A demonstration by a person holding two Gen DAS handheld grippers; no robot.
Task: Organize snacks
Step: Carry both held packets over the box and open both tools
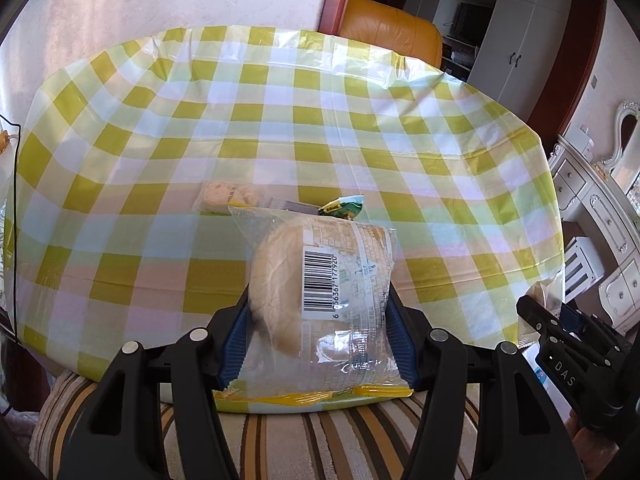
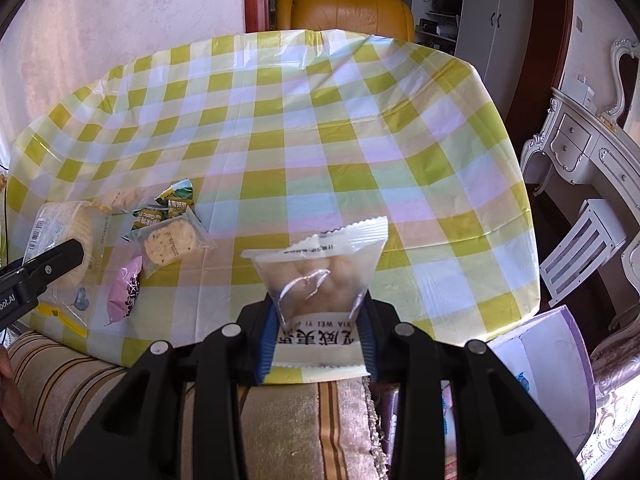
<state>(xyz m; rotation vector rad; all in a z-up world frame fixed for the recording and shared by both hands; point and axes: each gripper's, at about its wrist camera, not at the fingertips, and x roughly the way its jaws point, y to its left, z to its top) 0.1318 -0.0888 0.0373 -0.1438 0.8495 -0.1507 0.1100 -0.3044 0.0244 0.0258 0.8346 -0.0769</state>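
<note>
The left gripper is clamped on a clear-wrapped round bread bun, its blue pads pressing both sides of the pack, barcode label facing the camera, held above the near edge of the table. The right gripper grasps a small frosted snack packet with pale pieces inside and printed characters at its lower end, likewise over the near table edge.

In the right wrist view, at about nine o'clock from that packet, loose snacks lie together on the yellow-checked tablecloth: a seeded cracker in clear wrap, green sachets just behind it, a pink packet toward seven o'clock of the cracker. At twelve o'clock beyond the table stands an orange leather chair. A striped cushion lies beneath both grippers.
</note>
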